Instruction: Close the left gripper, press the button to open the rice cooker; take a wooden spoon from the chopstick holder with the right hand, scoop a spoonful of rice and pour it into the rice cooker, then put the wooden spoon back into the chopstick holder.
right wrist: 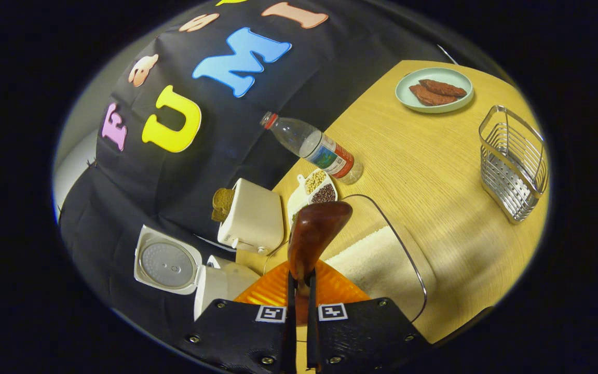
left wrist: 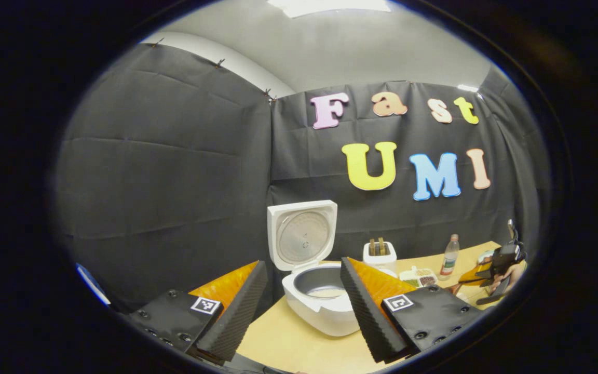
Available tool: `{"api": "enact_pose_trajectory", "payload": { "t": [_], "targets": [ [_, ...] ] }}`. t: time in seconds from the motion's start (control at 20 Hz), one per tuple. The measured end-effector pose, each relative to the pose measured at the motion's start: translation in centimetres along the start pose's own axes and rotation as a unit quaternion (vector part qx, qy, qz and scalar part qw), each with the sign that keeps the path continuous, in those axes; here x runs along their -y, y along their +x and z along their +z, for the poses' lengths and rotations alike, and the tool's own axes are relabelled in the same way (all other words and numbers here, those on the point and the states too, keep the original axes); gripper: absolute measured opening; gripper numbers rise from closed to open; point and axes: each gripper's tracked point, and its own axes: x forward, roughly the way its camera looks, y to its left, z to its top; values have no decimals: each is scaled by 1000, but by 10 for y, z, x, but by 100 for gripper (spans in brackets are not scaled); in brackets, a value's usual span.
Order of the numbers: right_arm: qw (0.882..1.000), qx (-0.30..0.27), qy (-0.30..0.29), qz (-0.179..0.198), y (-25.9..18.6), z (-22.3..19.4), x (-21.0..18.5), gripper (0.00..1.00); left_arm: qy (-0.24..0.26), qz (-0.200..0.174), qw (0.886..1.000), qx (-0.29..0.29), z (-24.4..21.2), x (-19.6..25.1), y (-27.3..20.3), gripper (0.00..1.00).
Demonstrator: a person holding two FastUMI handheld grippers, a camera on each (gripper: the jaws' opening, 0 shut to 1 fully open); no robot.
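My right hand-held gripper (right wrist: 299, 291) is clamped on the handle of the wooden spoon (right wrist: 312, 236), whose long axis runs straight forward from the fingers, bowl end leading, above the clear container of rice (right wrist: 382, 259) near the counter's (right wrist: 434, 171) front edge. In the right gripper view the wire chopstick holder (right wrist: 512, 163) stands well apart toward the counter's right edge, with bare wood between it and the rice; a plate (right wrist: 434, 91) sits at the far corner, and a bottle (right wrist: 312, 148), a divided dish of beans (right wrist: 313, 189) and a toaster (right wrist: 252, 218) stand along the back edge. In the left gripper view my left hand-held gripper (left wrist: 299, 306) hangs with fingers wide apart, touching nothing, facing the rice cooker (left wrist: 320, 296), which stands at the counter's left end, lid (left wrist: 303, 234) upright and pot exposed.
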Motion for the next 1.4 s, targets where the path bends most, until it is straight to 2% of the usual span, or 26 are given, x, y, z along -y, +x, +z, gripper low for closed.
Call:
{"api": "enact_pose_trajectory", "payload": {
  "t": [0.05, 0.45, 0.75, 0.8, 0.95, 1.0, 1.1, 1.2, 1.25, 1.3, 1.35, 1.4],
  "targets": [
    [1000, 2, 10, 4, -2, 3, -2, 8, -2, -2, 1000, 0, 0, 1, 0, 98],
    [993, -12, 86, 76, -9, 12, -56, 8, -12, -14, 1000, -4, -7, 1, 16, 100],
    [990, -27, 67, 119, -1, -1, -112, 8, -15, -3, 1000, -2, -8, -23, 18, 95],
    [990, -29, 61, 123, 1, -4, -122, 8, -15, 2, 1000, -2, -9, -29, 18, 98],
    [991, -20, 40, 126, 9, -9, -141, 8, -23, 17, 1000, -5, -14, -49, 14, 95],
    [990, -25, 35, 131, 9, -13, -148, 8, -26, 22, 999, -6, -15, -55, 11, 98],
    [989, -31, 34, 141, 11, -23, -163, 8, -30, 33, 999, -7, -20, -69, 5, 95],
    [988, -29, 24, 147, 13, -29, -177, 8, -33, 46, 998, -9, -26, -79, 5, 95],
    [988, -27, 14, 149, 15, -31, -185, 8, -35, 52, 998, -9, -27, -85, 1, 98],
    [988, -27, 3, 151, 17, -34, -192, 8, -37, 59, 998, -10, -28, -91, -3, 95],
    [988, -28, -7, 154, 18, -41, -200, 8, -39, 65, 997, -12, -32, -99, -6, 100],
    [987, -29, -16, 157, 23, -45, -208, 8, -40, 72, 997, -13, -32, -105, -10, 98]
  ]
}}
